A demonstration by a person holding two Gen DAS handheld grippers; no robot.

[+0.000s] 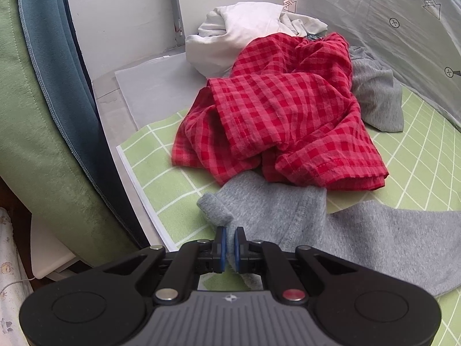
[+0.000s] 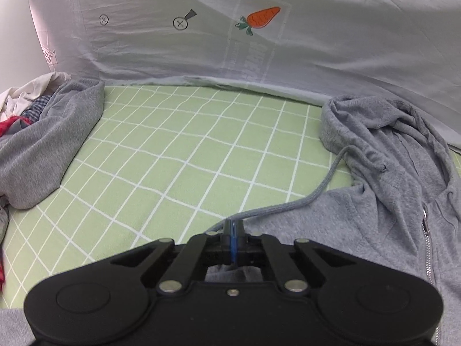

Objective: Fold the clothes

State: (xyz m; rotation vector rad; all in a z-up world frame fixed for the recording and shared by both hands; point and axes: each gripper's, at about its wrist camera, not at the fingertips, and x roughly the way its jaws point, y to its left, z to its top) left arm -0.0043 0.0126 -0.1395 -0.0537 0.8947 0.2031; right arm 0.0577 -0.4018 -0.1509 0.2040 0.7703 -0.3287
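Bedding in green with a white grid, the bed sheet [image 2: 184,144], carries everything, and its middle is bare, presumably kept so as the place to spread and fold one garment at a time. Along the bed's far edge hangs a pale grey printed cloth [image 2: 288,43] with carrots on it.

Toward the far left corner the unfolded clothes sit in a heap, out of the way: a red checked garment [image 1: 288,121] crumpled on top, a white garment [image 1: 239,31] behind it, and a second grey piece [image 1: 374,95] beside it near the far edge.

The grey hoodie [image 2: 374,196] is the piece in hand. It lies along the near edge of the bed, reaching toward the right edge, front up, with the zipper [image 2: 428,248] running down it. Its hood is bunched near the far right, and a drawstring [image 2: 322,184] trails loose across the sheet. The knit looks soft and heavy, so it will likely sag where unsupported.

The left tool [image 1: 229,248] has its blue pads closed on a fold of a hoodie sleeve near the cuff, probably to draw that sleeve out flat. The right tool [image 2: 232,242] has its pads pressed together; the drawstring's end runs up to its tips, but I cannot tell whether it is pinched or merely lies under them.
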